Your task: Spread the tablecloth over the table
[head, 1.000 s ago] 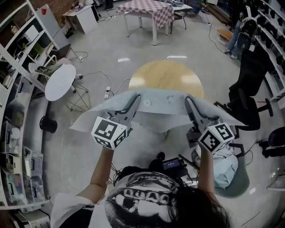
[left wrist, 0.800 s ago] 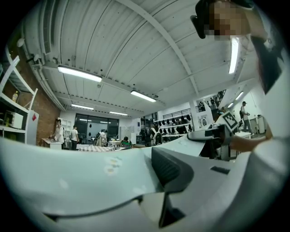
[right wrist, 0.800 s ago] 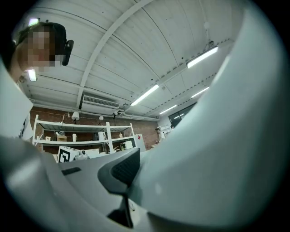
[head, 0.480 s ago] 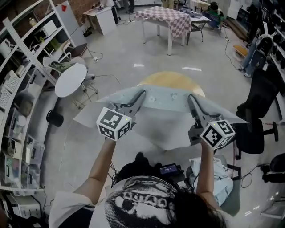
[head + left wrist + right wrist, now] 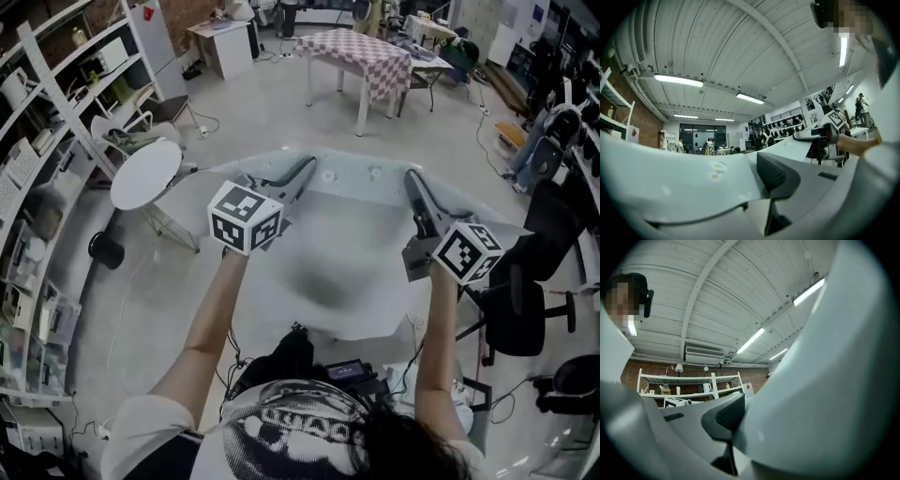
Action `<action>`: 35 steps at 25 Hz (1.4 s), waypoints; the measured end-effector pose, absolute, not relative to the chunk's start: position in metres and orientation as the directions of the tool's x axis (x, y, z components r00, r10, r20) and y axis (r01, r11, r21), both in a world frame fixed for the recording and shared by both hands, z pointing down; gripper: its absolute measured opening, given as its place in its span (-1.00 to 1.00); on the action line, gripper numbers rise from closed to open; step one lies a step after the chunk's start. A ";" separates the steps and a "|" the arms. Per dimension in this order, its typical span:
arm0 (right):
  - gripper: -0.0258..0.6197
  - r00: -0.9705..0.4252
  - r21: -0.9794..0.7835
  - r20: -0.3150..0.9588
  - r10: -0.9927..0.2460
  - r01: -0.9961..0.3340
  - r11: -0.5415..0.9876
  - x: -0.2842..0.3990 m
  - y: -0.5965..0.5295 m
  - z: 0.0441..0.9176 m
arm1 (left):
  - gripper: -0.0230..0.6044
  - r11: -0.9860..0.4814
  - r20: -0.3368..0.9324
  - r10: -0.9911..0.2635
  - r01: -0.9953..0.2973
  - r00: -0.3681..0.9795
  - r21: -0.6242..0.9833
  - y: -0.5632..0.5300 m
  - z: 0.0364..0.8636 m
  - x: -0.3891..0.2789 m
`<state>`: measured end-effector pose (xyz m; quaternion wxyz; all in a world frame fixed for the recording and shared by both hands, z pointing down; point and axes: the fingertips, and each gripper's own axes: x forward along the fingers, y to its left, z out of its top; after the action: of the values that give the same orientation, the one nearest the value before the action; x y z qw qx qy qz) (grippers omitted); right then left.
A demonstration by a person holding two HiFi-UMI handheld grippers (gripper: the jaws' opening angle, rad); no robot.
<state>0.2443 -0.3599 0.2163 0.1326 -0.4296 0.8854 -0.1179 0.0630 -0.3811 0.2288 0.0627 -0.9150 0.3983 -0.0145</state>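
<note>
A pale grey-blue tablecloth (image 5: 356, 253) hangs stretched in the air in front of me, its far edge held at two spots. My left gripper (image 5: 307, 169) is shut on that edge at the left, and my right gripper (image 5: 411, 178) is shut on it at the right. In the left gripper view the cloth (image 5: 684, 183) runs under the dark pad (image 5: 776, 176), with the right gripper (image 5: 820, 136) visible beyond. The right gripper view shows the cloth (image 5: 825, 394) billowing beside its pad (image 5: 729, 413). The cloth hides the round wooden table.
A small white round table (image 5: 145, 173) stands at the left by shelving (image 5: 37, 141). A table with a checkered cloth (image 5: 361, 47) stands far ahead. A black office chair (image 5: 530, 281) is at the right. A dark device (image 5: 354, 370) lies on the floor near my feet.
Both grippers have carried the cloth forward and upward. The round wooden table, visible beyond the cloth edge before, is now covered from view.
</note>
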 end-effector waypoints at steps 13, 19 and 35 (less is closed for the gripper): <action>-0.70 -0.598 -0.297 -0.112 -0.793 -0.742 0.601 0.244 -0.533 0.172 | -0.65 -0.681 -0.054 -0.720 -0.720 0.692 -0.136 -0.555 0.193 0.064; -0.70 -0.601 -0.267 -0.117 -0.791 -0.748 0.608 0.233 -0.617 0.144 | -0.65 -0.668 -0.095 -0.719 -0.722 0.689 -0.180 -0.636 0.162 0.053; -0.70 -0.519 -0.091 -0.146 -0.842 -0.840 0.534 0.274 -0.744 0.101 | -0.65 -0.696 -0.246 -0.635 -0.680 0.733 -0.230 -0.757 0.116 0.094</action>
<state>0.2743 -0.7435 0.1012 0.0865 -0.4826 0.8715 -0.0045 0.0940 -0.7572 0.1159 0.1544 -0.9178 0.3582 0.0738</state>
